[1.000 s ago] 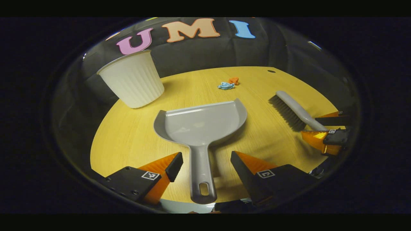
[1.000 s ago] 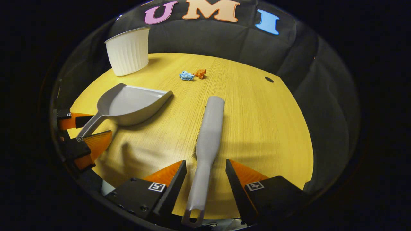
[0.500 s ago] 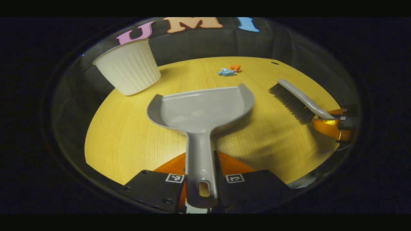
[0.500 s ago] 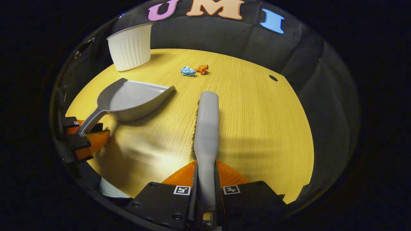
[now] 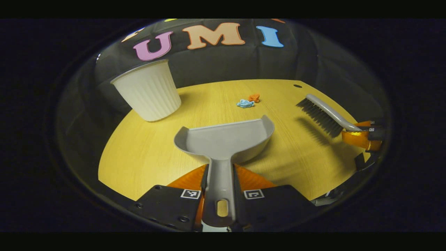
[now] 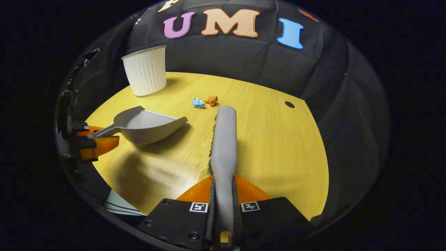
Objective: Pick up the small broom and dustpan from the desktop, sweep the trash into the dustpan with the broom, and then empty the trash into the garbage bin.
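The dustpan (image 5: 224,141) is pinched by the left gripper (image 5: 218,188), the broom (image 6: 223,139) by the right gripper (image 6: 223,209); the trash (image 5: 248,101), upper centre, is unswept, and emptying remains.

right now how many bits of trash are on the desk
2: a blue scrap and an orange scrap, side by side mid-desk, beyond the dustpan and right of the bin. More could be hidden behind the bin.

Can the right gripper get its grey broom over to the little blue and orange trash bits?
Probably yes. The right gripper is shut on the grey broom, and the bare wooden desktop lies between its tip and the crumpled trash bits. The grey dustpan sits off to the side.
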Demonstrator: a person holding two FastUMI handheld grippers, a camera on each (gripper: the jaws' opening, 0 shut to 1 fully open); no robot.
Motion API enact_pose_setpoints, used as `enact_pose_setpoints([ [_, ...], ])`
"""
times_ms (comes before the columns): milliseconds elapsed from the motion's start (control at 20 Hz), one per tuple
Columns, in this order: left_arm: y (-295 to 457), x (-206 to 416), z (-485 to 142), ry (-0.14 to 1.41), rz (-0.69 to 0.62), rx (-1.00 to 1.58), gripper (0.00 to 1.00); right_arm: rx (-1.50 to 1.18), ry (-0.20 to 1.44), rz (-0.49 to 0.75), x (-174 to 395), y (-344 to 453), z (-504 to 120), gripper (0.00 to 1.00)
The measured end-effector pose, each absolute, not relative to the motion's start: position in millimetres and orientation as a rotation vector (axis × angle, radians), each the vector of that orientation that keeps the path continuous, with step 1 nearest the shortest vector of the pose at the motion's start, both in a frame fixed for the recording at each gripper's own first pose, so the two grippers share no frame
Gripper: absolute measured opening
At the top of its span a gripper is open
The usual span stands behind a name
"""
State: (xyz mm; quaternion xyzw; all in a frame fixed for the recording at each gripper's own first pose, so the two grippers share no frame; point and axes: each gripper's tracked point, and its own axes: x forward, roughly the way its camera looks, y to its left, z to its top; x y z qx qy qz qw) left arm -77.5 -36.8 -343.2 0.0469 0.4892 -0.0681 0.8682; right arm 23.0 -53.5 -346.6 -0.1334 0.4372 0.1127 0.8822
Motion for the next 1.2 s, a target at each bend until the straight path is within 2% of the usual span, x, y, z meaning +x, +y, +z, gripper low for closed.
enact_pose_setpoints([
  [100,-39.7,-68.8,-330.4,0.971,-0.153,0.134,0.3,-0.304,0.885,0.245,36.9,-65.6,-339.4,0.19],
  [150,-41.5,-71.0,-328.4,0.973,-0.152,0.135,0.29,-0.311,0.878,0.243,43.0,-69.4,-336.6,0.15],
  [300,-40.5,-76.3,-332.9,0.982,-0.194,0.172,0.3,-0.317,0.859,0.226,56.3,-70.2,-327.8,0.19],
  [350,-42.2,-74.3,-330.7,0.96,-0.205,0.173,0.3,-0.322,0.841,0.213,60.4,-71.9,-325.3,0.15],
  [400,-41.7,-74.6,-329.3,0.962,-0.22,0.18,0.29,-0.316,0.846,0.2,59.4,-72.7,-325.8,0.19],
  [650,-33.3,-24.1,-270.6,0.751,-0.214,0.155,0.29,-0.285,0.846,0.17,62.5,-66.9,-326.2,0.19],
  [750,-41.0,-6.9,-261.2,0.72,-0.232,0.149,0.28,-0.298,0.839,0.171,67.9,-67.5,-325.0,0.19],
  [950,-49.6,4.8,-273.7,0.749,-0.288,0.162,0.3,-0.329,0.821,0.184,106.4,-71.0,-322.7,0.19],
  [1000,-49.6,8.7,-281.5,0.76,-0.295,0.166,0.28,-0.344,0.811,0.192,122.0,-71.4,-322.1,0.15],
  [1050,-49.7,9.0,-289.2,0.775,-0.3,0.165,0.29,-0.359,0.8,0.202,139.8,-71.8,-325.8,0.19],
  [1200,-48.2,4.4,-306.5,0.827,-0.316,0.161,0.29,-0.42,0.801,0.221,195.2,-78.6,-349.8,0.19],
])
